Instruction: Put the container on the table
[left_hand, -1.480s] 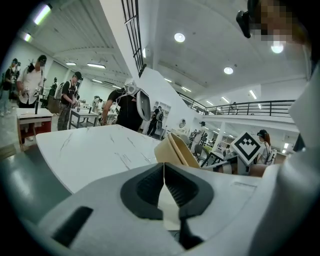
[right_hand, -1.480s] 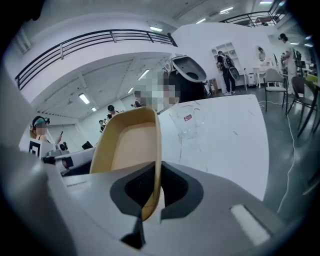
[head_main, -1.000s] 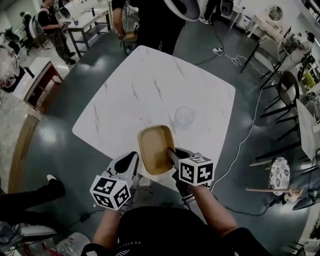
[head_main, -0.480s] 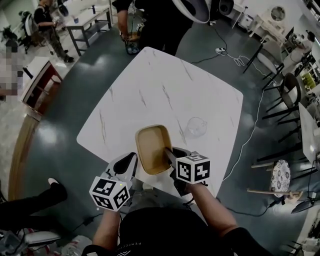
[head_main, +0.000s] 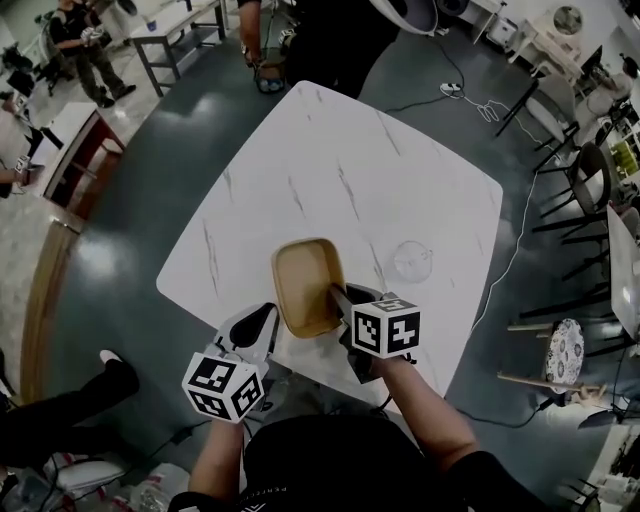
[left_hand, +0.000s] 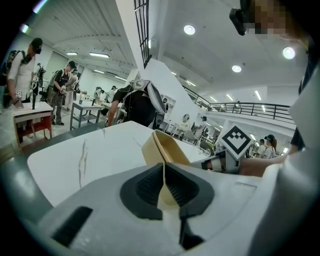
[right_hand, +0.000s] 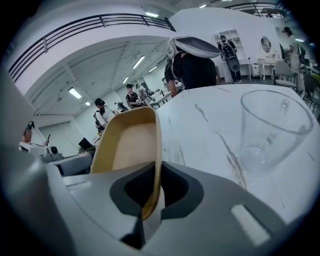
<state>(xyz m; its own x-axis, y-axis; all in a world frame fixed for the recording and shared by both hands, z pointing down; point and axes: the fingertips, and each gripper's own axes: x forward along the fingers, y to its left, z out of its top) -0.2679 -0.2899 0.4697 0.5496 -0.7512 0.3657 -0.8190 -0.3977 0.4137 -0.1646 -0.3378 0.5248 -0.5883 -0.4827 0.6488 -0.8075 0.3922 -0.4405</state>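
Observation:
The container (head_main: 305, 280) is a shallow tan tray with nothing in it, held over the near part of the white marble table (head_main: 330, 160). My left gripper (head_main: 268, 320) is shut on its near left rim. In the left gripper view the thin rim (left_hand: 163, 150) runs between the dark pads (left_hand: 145, 187). My right gripper (head_main: 338, 298) is shut on the right rim. The right gripper view shows the tray wall (right_hand: 131, 140) clamped between its pads (right_hand: 172, 187). Whether the tray's bottom touches the table I cannot tell.
A clear glass (head_main: 412, 262) stands on the table right of the tray, also close in the right gripper view as a glass (right_hand: 272, 127). A person in black (head_main: 320, 40) stands at the far edge. Chairs (head_main: 580, 170) and a floor cable (head_main: 505, 250) lie to the right.
Both grippers have carried the tray forward from the table's near edge to further over the tabletop. The glass now lies further to the tray's right.

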